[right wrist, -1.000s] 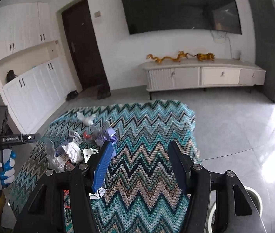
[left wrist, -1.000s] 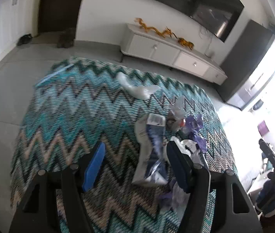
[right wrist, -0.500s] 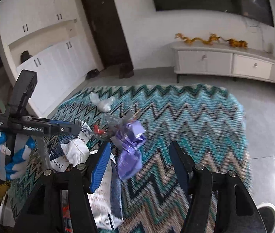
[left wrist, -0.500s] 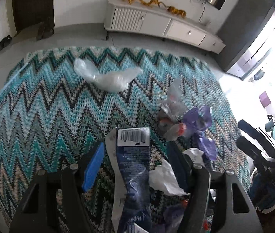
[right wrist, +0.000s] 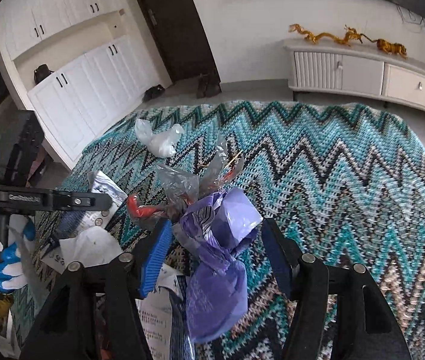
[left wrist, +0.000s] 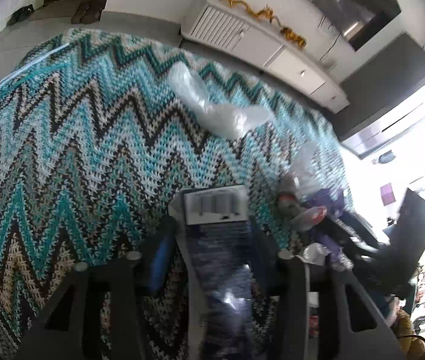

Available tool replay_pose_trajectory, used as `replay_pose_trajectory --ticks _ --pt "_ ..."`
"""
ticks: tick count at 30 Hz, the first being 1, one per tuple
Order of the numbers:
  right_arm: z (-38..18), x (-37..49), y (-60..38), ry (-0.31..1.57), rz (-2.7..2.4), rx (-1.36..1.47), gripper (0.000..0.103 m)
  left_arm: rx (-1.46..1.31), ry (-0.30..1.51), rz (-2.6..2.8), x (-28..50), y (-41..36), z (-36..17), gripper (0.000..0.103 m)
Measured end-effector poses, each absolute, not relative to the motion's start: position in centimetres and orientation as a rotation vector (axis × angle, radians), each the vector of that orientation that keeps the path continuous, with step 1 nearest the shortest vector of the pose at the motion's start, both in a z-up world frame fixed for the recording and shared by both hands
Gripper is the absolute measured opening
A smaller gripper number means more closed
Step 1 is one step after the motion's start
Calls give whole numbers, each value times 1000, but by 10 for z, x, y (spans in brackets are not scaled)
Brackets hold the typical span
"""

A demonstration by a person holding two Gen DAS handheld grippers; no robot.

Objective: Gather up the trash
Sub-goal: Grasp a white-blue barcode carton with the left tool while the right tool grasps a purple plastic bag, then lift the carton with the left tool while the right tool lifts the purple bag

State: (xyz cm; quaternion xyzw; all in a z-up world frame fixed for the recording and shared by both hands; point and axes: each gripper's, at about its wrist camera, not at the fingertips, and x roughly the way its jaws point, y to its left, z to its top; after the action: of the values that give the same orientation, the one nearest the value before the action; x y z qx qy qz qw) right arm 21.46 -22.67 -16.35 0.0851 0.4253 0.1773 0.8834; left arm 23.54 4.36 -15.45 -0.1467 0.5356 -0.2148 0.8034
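Observation:
Trash lies on a zigzag teal knit cloth [right wrist: 347,165] over a table. My left gripper [left wrist: 212,234] is open, low over the cloth, with a dark blue foil snack bag [left wrist: 221,258] lying between its fingers. My right gripper [right wrist: 217,243] is open around a crumpled purple plastic bag [right wrist: 221,240]. A clear wrapper with a red piece [right wrist: 182,189] lies just beyond it. A crumpled white tissue [right wrist: 89,246] and a printed wrapper [right wrist: 107,189] lie to the left. The left gripper also shows in the right wrist view [right wrist: 104,202], held by a gloved hand.
A clear plastic bag [left wrist: 212,105] lies farther back on the cloth, also in the right wrist view [right wrist: 158,138]. A white TV cabinet [right wrist: 362,75] with gold ornaments stands by the far wall. White cupboards [right wrist: 77,90] and a dark door are at the left.
Both grippers have moved forward and down toward the trash pile. The foil bag now lies between the left fingers and the purple bag between the right fingers. Both stay open.

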Motion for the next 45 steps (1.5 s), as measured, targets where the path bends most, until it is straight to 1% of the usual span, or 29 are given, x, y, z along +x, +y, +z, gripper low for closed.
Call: replay_pose_trajectory --ticks 1,7,13,21,26,34,45 --pt "-165 215 -226 887 369 180 51 -323 1136 -465 235 47 -152 35" --pt "-160 205 -231 859 363 188 46 -329 1087 -436 219 66 -140 35" --pt "-129 175 -240 796 338 173 46 -340 1023 -419 186 88 -113 33" --pt "-80 114 -253 701 316 159 46 -257 881 -384 124 104 -56 31" --pt "-61 73 -265 654 298 153 46 -249 820 -404 88 107 -25 31" --pt "-48 5 -299 602 212 198 46 -214 759 -505 46 80 14 31" --pt "-44 -65 -375 530 53 266 46 -112 759 -625 23 -2 34 31"
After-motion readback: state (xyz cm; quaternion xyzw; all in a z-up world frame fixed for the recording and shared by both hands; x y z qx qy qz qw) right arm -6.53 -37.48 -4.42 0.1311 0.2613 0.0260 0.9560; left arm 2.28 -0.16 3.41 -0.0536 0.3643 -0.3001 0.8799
